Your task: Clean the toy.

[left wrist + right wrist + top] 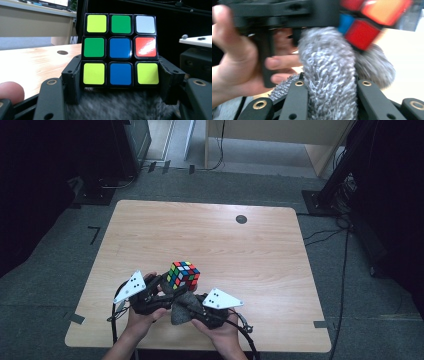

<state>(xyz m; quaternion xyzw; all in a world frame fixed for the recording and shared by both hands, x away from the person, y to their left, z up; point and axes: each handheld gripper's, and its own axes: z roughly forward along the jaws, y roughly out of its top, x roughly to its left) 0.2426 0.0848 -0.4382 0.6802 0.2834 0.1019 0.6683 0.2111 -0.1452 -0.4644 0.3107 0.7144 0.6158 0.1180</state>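
Light wood counter (pixel 260 255) w/ rounded corners and a dark round grommet (pixel 241 219) near the far edge, standing on grey carpet; dark equipment at both sides of the room, a pale wooden desk (pixel 280 135) at the back, cables on the floor at right.

Puzzle cube (pixel 183 275) sits above the counter's near part, clamped at its lower edge by the left hand-held gripper (pixel 167 285), jaws partway open around it. Right hand-held gripper (pixel 187 306) is pinched nearly closed on a grey fuzzy cloth (pixel 181 312) just under the cube.

Left gripper view: cube face (pixel 121 48) in green, yellow, blue, red, white, w/ cloth (pixel 120 105) below. Right gripper view, blurred: cloth (pixel 329 75) between the jaws, the person's left hand (pixel 239 65), and red cube tiles (pixel 362 33).
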